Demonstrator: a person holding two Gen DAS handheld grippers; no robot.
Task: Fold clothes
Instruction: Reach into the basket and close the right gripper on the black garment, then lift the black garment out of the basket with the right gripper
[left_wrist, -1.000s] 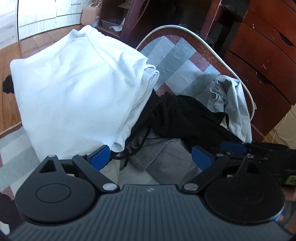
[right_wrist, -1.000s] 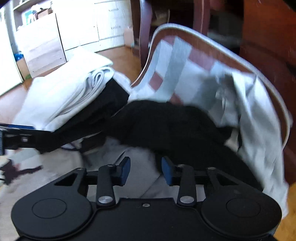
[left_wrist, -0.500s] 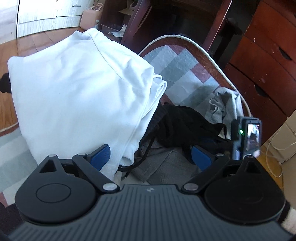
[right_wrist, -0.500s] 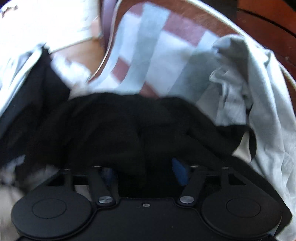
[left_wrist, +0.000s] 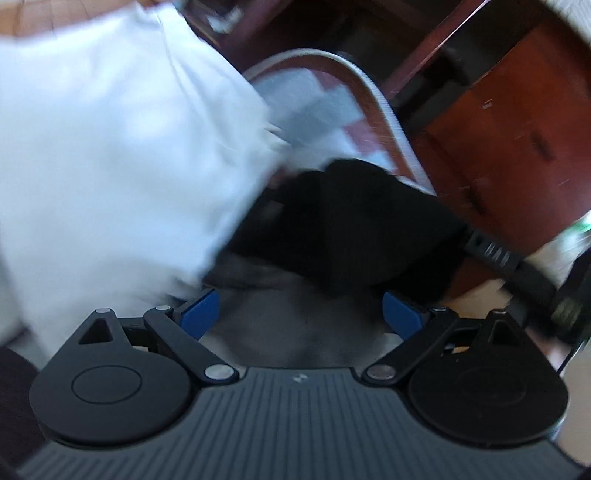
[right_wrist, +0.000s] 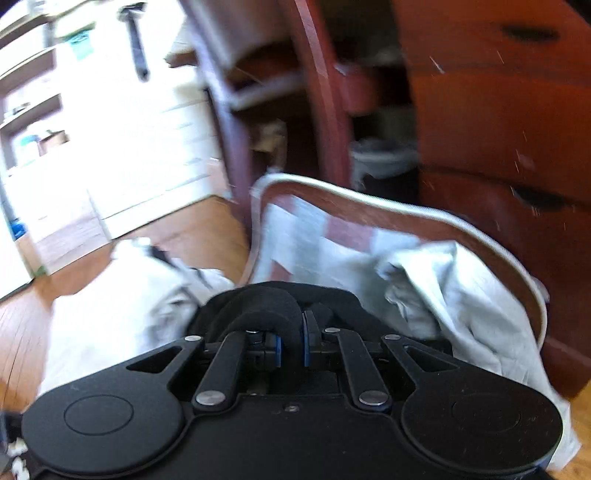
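Since the earlier frame, the black garment has been pinched by the right tongs and lifted at lower centre. The left tongs are held spread and empty. Soft, limp cloth is judged best gripped at an edge.

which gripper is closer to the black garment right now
Right. The right gripper is shut on the black garment; the left gripper is open, just short of it, holding nothing.

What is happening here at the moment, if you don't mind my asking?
A person is sorting clothes on a checked rug. The right claw is shut on a black garment, apparently lifting it from the pile. The left claw is open and empty, over grey clothing beside a white garment.
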